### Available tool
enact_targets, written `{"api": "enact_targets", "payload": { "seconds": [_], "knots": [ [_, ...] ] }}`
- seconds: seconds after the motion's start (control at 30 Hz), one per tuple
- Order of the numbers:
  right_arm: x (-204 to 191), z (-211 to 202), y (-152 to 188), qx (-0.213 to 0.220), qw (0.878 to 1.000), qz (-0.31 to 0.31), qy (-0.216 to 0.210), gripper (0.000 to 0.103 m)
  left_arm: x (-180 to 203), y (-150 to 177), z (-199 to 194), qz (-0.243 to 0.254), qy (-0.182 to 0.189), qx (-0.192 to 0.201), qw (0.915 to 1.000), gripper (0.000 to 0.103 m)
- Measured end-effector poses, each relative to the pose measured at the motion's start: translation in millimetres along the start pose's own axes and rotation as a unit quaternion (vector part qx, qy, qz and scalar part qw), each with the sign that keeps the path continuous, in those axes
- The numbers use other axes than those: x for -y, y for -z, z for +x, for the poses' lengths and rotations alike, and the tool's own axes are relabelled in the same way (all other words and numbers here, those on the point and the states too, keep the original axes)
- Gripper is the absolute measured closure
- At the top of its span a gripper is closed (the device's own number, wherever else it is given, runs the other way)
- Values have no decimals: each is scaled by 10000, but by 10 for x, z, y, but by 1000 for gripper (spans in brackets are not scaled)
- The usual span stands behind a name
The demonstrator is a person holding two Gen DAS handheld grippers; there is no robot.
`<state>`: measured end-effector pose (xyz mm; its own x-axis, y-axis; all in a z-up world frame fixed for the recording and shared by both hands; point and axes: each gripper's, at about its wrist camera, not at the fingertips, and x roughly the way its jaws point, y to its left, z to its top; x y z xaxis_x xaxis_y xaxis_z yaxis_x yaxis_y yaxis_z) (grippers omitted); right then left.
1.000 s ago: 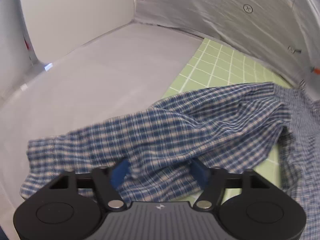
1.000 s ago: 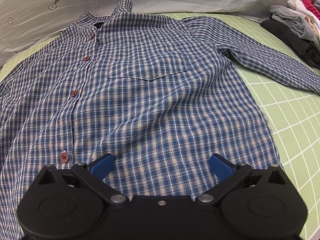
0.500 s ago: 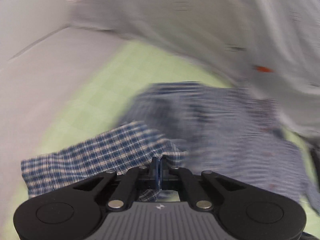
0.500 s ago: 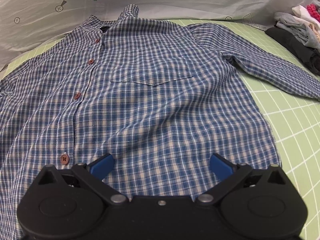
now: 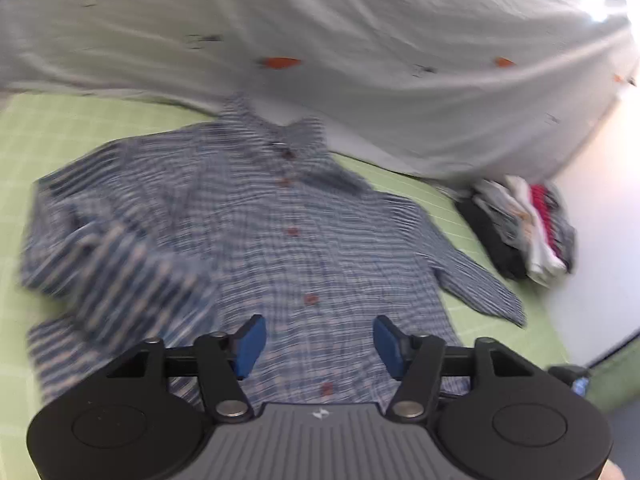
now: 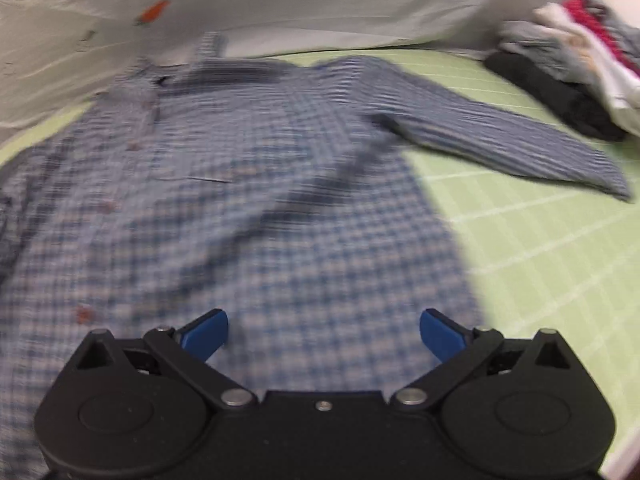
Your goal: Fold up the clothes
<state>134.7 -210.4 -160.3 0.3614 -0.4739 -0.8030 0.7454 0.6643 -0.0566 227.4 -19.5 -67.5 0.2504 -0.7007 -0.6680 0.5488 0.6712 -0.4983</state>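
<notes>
A blue plaid button-up shirt (image 5: 280,232) lies face up on the green grid mat (image 5: 60,132), collar toward the far side. Its left sleeve (image 5: 120,248) is folded in over the body; its right sleeve (image 6: 500,140) stretches out over the mat. My left gripper (image 5: 318,344) hovers above the lower button line, jaws opening, nothing between the blue pads. My right gripper (image 6: 324,332) stands wide open over the shirt's lower right part (image 6: 280,240), holding nothing. Both views are blurred by motion.
A white sheet with small carrot prints (image 5: 360,40) hangs behind the mat. A pile of folded clothes (image 5: 524,228), also in the right wrist view (image 6: 580,68), sits at the far right. Bare mat (image 6: 540,248) lies right of the shirt.
The left gripper shut on the left sleeve, carried it over the shirt's body, then let it go and opened. The right gripper shifted toward the right sleeve and stayed open.
</notes>
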Motion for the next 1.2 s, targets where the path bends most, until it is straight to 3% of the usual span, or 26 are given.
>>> {"api": "enact_targets", "payload": {
  "seconds": [0.1, 0.17, 0.27, 0.33, 0.37, 0.43, 0.6, 0.73, 0.77, 0.8, 0.83, 0.9, 0.97, 1.03, 1.2],
  "knots": [
    [252, -6, 86, -74, 9998, 68, 171, 12, -134, 101, -97, -509, -335, 71, 9981, 41],
    [402, -22, 133, -104, 9998, 129, 116, 15, -221, 169, -175, -875, -502, 147, 9948, 41],
    [562, -53, 157, -129, 9998, 95, -109, 31, -257, 290, -309, -1180, -770, 276, 9896, 41],
    [660, -69, 151, -155, 9994, 81, -306, 54, -227, 379, -361, -1304, -945, 313, 9864, 41],
    [700, -80, 146, -167, 9992, 49, -370, 61, -211, 425, -387, -1364, -1031, 331, 9847, 41],
    [773, -90, 140, -206, 9991, -142, -352, 102, -181, 526, -437, -1486, -1169, 366, 9813, 41],
    [984, -93, 157, -311, 9985, -304, -342, 102, -102, 741, -490, -1652, -1473, 376, 9745, 41],
    [976, -97, 128, -433, 9974, -573, -77, 98, -74, 868, -512, -1738, -1684, 349, 9697, 41],
    [915, -109, 112, -449, 9962, -750, 51, 92, -86, 893, -522, -1757, -1732, 333, 9685, 41],
    [847, -137, 97, -406, 9948, -926, 149, 78, -97, 913, -539, -1777, -1791, 321, 9671, 41],
    [778, -181, 78, -301, 9938, -1056, 166, 53, -116, 928, -561, -1794, -1866, 316, 9654, 41],
    [620, -273, 24, -45, 9923, -1238, 66, 32, -179, 935, -612, -1821, -2006, 303, 9621, 41],
    [395, -326, -56, 106, 9903, -1378, -136, 25, -266, 915, -660, -1827, -2151, 300, 9589, 41],
    [111, -343, -142, 192, 9882, -1456, -444, 10, -363, 884, -703, -1838, -2255, 312, 9562, 39],
    [-715, -371, -310, 87, 9770, -1464, -1549, 10, -671, 749, -731, -1920, -2319, 305, 9531, 38]
  ]
}}
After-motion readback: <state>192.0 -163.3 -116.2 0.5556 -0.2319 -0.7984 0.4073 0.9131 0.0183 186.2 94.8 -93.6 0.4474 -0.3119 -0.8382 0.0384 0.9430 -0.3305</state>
